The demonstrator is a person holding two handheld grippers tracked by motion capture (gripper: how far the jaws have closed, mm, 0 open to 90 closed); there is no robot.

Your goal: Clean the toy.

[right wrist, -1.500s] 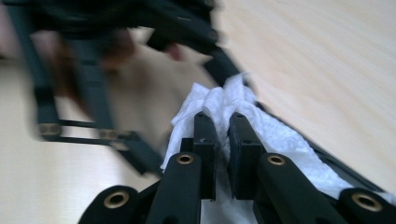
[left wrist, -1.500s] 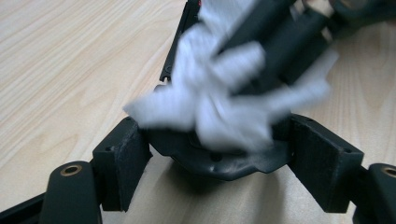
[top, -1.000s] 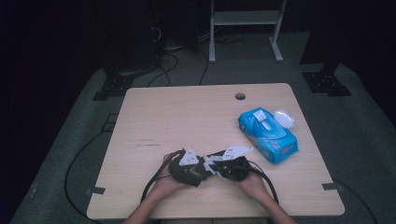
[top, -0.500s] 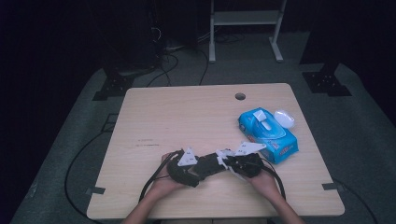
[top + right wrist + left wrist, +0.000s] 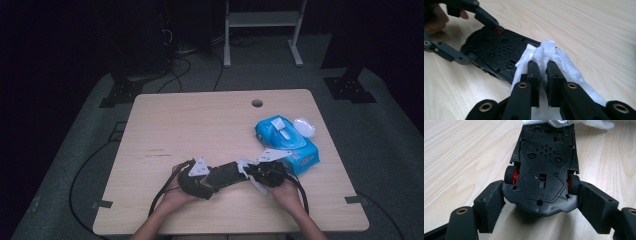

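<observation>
A: Where's the toy car (image 5: 545, 167) right now?

B: Upside down on the surface (image 5: 200, 120), close to the near edge and about midway along it. In the left gripper view its black underside faces up, with red-hubbed wheels on both sides.

A: And the left hand-held gripper (image 5: 196, 176)?

B: Its jaws are spread wide around one end of the car, one pad against each flank by the wheels, clamping the car between them. In the high view the hand sits behind it at the near edge.

A: What about the right hand-held gripper (image 5: 543, 72)?

B: Its jaws are pressed nearly together, pinching a bunched white wipe (image 5: 549, 57). The wipe lies against the other end of the car's underside, and part of it trails back under the jaws onto the wood.

A: So the two tools face each other?

B: Yes, in the high view they point toward one another along the near edge, with the car lying between them.

A: Anything else on the surface?

B: A blue pack of wipes (image 5: 287, 142) near the right edge, just beyond the right hand-held gripper, its flap raised. A small white object (image 5: 304, 126) lies just beside the pack on its far right; I can't tell what it is. There's a round hole (image 5: 257, 103) near the far edge.
</observation>
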